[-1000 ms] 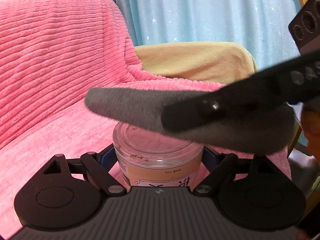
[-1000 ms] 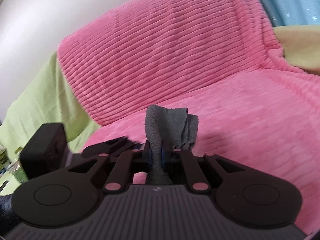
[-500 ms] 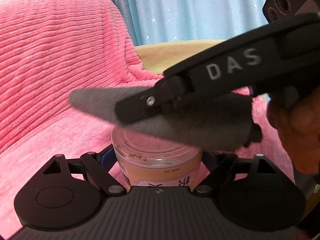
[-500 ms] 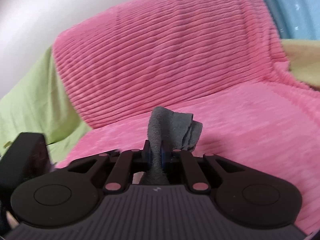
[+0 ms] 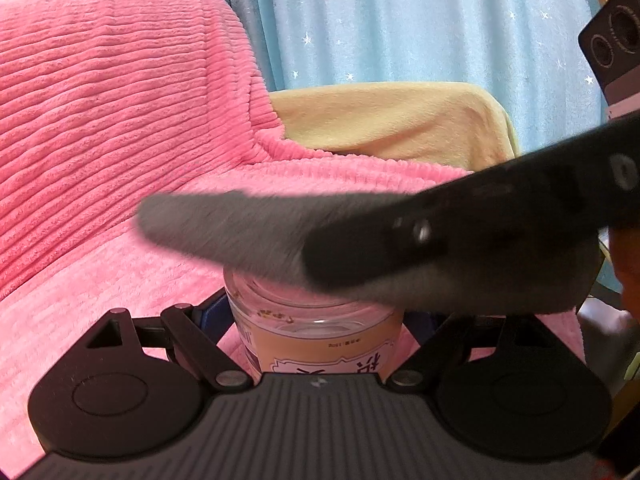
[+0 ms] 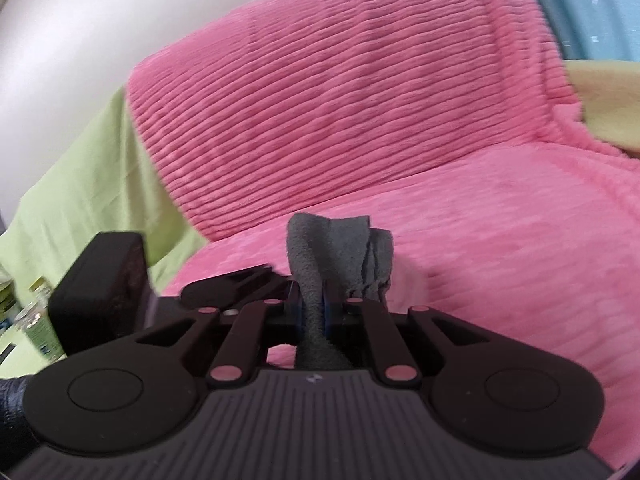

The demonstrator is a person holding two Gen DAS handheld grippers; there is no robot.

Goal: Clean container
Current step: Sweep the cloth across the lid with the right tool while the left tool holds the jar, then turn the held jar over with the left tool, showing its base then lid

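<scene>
Left wrist view: left gripper (image 5: 316, 320) pinches the glass jar (image 5: 316, 332) at 6 o'clock, grey cloth (image 5: 248, 232) lying across its mouth w/ the right gripper (image 5: 460, 236) coming in from 3 o'clock over a pink blanket (image 5: 120, 120). Right wrist view: right gripper (image 6: 312, 312) pressed tight on the cloth (image 6: 336, 248) at center; jar not visible.

A ribbed pink plush blanket (image 5: 100, 128) drapes a sofa's back and seat. Behind it hangs a pale blue curtain with small white stars (image 5: 420, 20), beside a yellow fleece cover (image 5: 392, 120). A light green sheet (image 6: 80, 184) meets a plain white wall (image 6: 80, 12).
</scene>
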